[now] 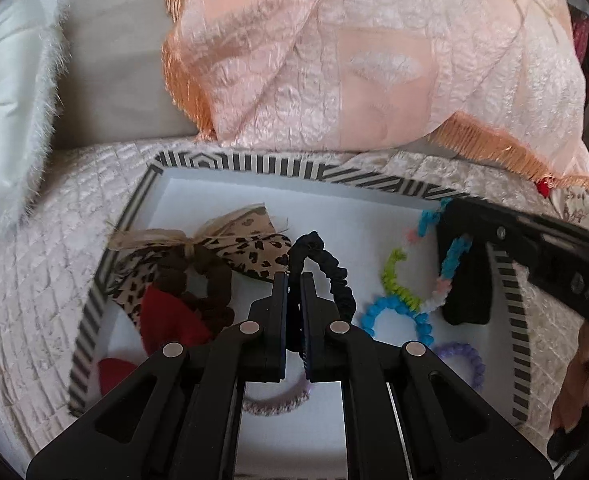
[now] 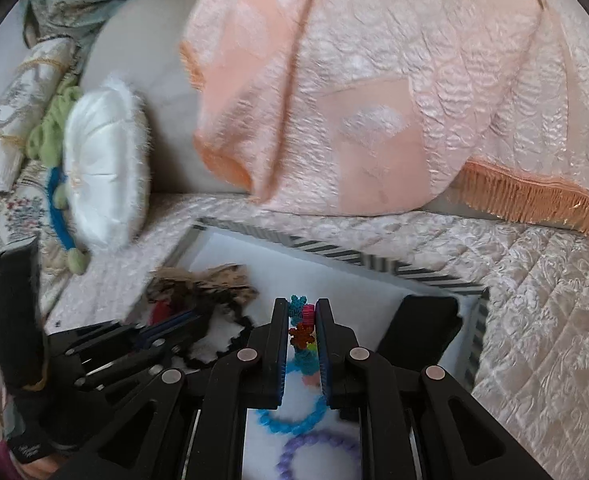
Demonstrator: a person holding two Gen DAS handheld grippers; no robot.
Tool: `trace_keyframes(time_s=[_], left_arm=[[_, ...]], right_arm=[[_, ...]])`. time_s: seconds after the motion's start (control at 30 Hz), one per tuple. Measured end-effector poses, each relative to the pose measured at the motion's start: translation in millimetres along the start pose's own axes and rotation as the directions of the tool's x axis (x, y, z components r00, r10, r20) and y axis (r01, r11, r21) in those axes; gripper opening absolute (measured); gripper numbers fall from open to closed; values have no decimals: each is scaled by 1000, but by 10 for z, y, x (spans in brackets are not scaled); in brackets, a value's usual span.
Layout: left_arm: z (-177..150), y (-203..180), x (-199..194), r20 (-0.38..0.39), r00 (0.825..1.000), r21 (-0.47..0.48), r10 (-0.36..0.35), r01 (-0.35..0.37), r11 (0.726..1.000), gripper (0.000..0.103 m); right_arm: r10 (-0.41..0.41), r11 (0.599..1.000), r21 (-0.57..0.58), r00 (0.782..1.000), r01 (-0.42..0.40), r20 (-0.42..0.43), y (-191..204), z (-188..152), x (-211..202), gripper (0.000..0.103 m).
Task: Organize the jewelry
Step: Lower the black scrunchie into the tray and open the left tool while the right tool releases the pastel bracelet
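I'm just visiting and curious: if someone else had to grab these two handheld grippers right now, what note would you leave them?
Left gripper: shut on the black scrunchie, lifted above the striped tray.
Right gripper: shut on the multicolored bead chain, over the tray's right side.
In the tray: brown scrunchie, leopard-print bow, red piece, blue bead ring, purple bead ring, pink band.
Done: both items gripped.
Left: place both held items tidily; the rest in the tray looks jumbled and likely still needs sorting.
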State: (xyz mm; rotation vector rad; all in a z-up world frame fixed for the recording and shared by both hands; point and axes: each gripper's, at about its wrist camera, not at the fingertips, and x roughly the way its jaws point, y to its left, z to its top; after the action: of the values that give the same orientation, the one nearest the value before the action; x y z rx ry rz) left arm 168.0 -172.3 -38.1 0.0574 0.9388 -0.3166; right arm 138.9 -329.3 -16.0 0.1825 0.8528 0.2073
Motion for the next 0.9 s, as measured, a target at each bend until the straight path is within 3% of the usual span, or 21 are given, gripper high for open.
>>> trace_keyframes(time_s=[0.2,0.47,0.53,0.6,0.67,0.9], left_arm=[[24,66,232,-36,999,-35,13,-14,999,4],[-27,50,299,-48,998,-3,48,-48,999,6],[-32,45,322,-49,997,2,56,-56,998,11],[-37,34,318,-44,997,7,59,-59,998,32],[-38,27,292,-32,998,9,58,-57,998,44],[-89,-1,55,36,995,35,94,-95,995,44]], right_arm=[[-78,997,4,997,78,-15,-190,114,280,12],[-104,994,16,993,105,-58,-266,102,575,12],[-107,994,33,993,108,-54,-291,88,555,20],[-102,994,45,994,104,-37,-308,70,486,35],[-100,994,37,995,101,-21,-291,54,414,40],[-100,995,3,995,100,4,-164,-43,105,40]])
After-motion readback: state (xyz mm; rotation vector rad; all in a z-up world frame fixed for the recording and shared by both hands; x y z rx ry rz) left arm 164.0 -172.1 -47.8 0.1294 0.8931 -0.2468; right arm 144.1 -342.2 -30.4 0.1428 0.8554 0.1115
